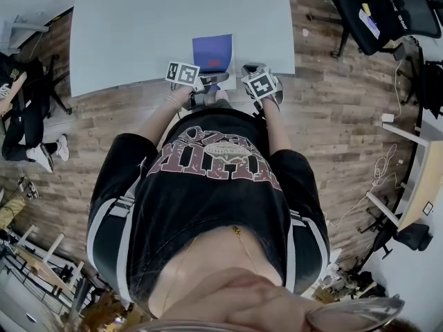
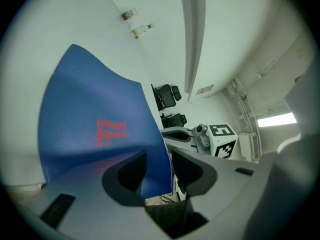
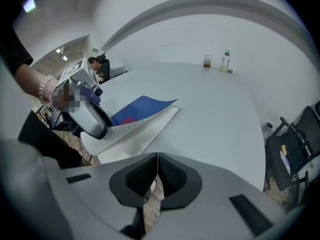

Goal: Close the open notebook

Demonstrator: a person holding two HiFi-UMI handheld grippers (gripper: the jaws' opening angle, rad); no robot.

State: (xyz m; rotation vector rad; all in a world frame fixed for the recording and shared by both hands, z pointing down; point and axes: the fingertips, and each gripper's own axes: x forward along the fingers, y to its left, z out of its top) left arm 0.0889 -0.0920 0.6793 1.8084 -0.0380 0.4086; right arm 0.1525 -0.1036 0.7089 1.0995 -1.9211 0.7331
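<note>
The notebook [image 1: 212,52] lies at the near edge of the grey table [image 1: 138,26]. Its blue cover [image 3: 137,108], with red print, stands partly lifted over the white lined pages [image 3: 135,136]. In the left gripper view the cover [image 2: 95,119] rises between the jaws of my left gripper [image 2: 159,171]. The pads stand apart and do not press on it, so the gripper is open. My right gripper [image 3: 157,176] hovers over the table's near edge, just right of the notebook. It is shut with nothing in it. In the head view both grippers [image 1: 211,80] [image 1: 252,70] flank the notebook's near edge.
Two small bottles [image 3: 226,61] stand at the far side of the table. Black office chairs [image 1: 377,12] sit to the right on the wooden floor. A desk edge [image 1: 422,171] is at the far right. A seated person [image 1: 21,109] is at the left.
</note>
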